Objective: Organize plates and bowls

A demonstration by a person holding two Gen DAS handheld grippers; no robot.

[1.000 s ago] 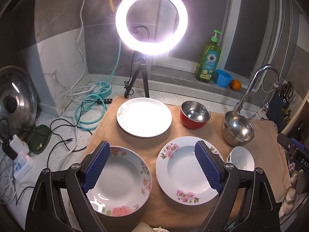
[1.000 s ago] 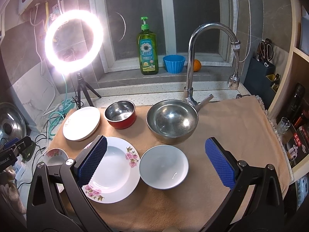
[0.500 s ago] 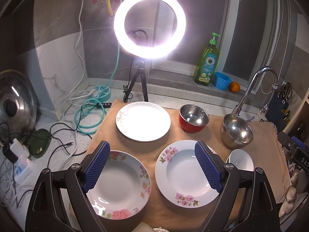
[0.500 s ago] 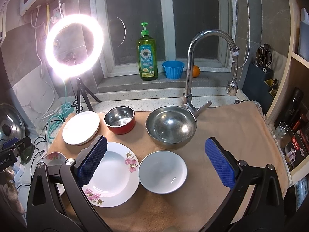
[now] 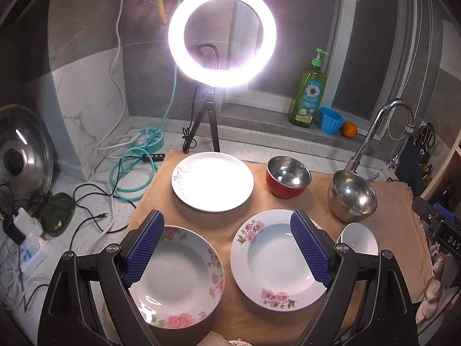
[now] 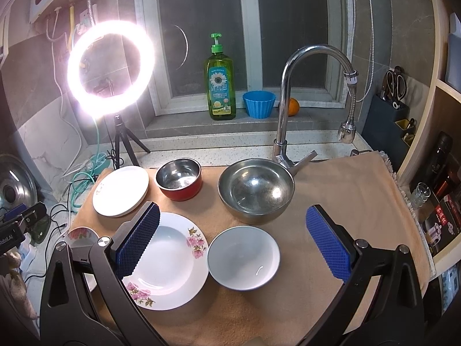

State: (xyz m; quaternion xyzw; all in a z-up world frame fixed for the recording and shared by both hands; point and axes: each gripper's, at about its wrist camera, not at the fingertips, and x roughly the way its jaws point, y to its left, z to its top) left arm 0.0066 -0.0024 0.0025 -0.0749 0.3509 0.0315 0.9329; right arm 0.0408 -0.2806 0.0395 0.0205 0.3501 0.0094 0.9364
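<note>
On a tan mat (image 5: 259,201) lie two flowered deep plates, one at front left (image 5: 178,276) and one to its right (image 5: 276,259) (image 6: 170,262). A flat white plate (image 5: 213,184) (image 6: 121,190) lies behind them. A red steel-lined bowl (image 5: 288,177) (image 6: 179,182), a large steel bowl (image 5: 353,196) (image 6: 256,191) and a small white bowl (image 5: 360,240) (image 6: 243,258) stand to the right. My left gripper (image 5: 227,248) is open and empty, held above the two flowered plates. My right gripper (image 6: 233,242) is open and empty above the white bowl.
A lit ring light on a tripod (image 5: 222,34) stands behind the mat. The faucet (image 6: 314,86) rises behind the large steel bowl. Soap bottle (image 6: 220,80), blue cup (image 6: 258,103) and orange sit on the sill. Cables, a power strip and a pot lid (image 5: 20,155) lie left.
Both grippers have drawn back and risen a little, so the dishes sit slightly lower and smaller in view. No dish has moved. Both grippers stay open.
</note>
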